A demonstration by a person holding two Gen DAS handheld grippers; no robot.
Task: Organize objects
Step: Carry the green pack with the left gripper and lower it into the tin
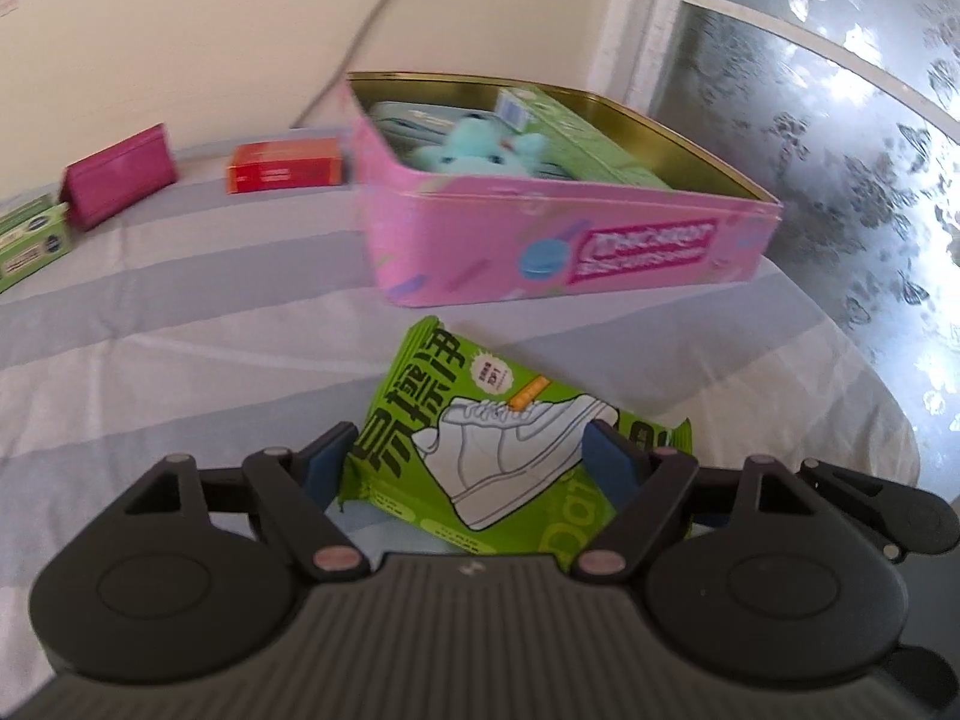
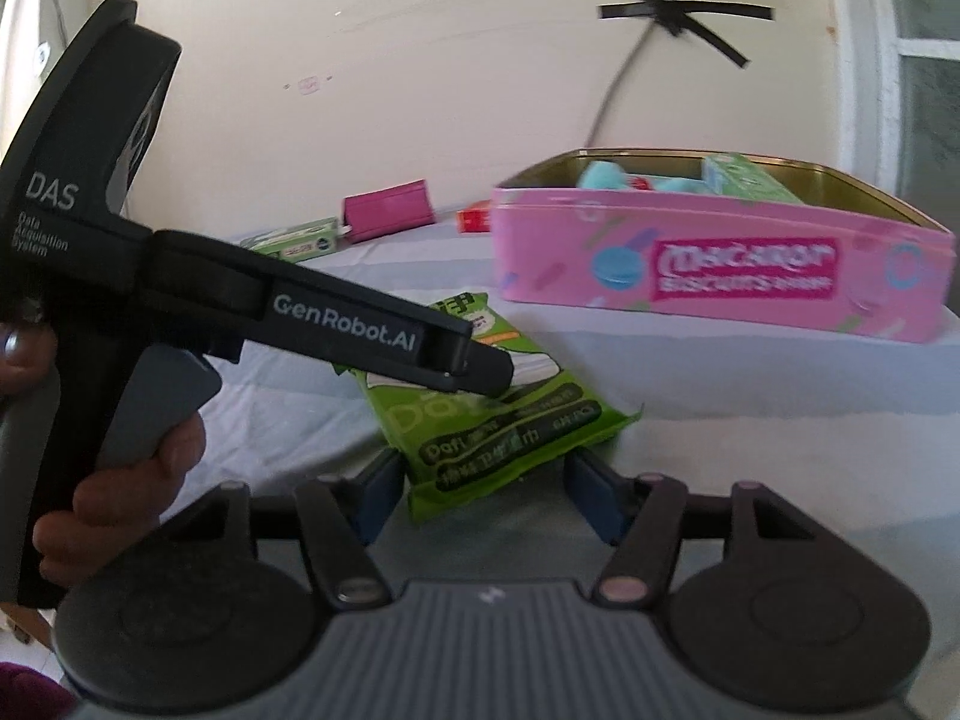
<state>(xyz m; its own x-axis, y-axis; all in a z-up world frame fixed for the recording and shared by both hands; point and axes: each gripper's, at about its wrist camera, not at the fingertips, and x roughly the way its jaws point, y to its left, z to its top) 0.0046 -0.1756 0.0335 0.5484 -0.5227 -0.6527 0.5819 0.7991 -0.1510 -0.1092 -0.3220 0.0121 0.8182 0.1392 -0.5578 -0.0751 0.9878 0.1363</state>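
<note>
We find both grippers set on one flat green foil packet printed with a white sneaker (image 1: 480,438), which lies on the pale grey-and-white striped cloth-covered table (image 1: 180,324), just in front of the open pink rectangular tin with a gold interior (image 1: 540,240). The left gripper (image 1: 474,459) straddles the packet's middle, its blue pads against the two long edges, so we judge it pinching the packet. The right gripper (image 2: 486,495) brackets the packet's near end (image 2: 498,450); its left pad meets the edge, while contact at the right pad is less clear, and we read it as a light pinch. A hand (image 2: 120,480) holds the left tool's grey trigger in the right wrist view. The step in hand appears to be carrying the packet into the tin. To do it well, we advise lifting both ends together, keeping the packet level, clearing the tin's near wall, and lowering it beside the teal plush toy (image 1: 474,147) and green carton (image 1: 576,132) already inside. Legible writing: "Macaron Biscuits" on the tin, blurred; "DAS Data Acquisition System" and "GenRobot.AI" on the tool; large Chinese characters on the packet, which we cannot read reliably.
</note>
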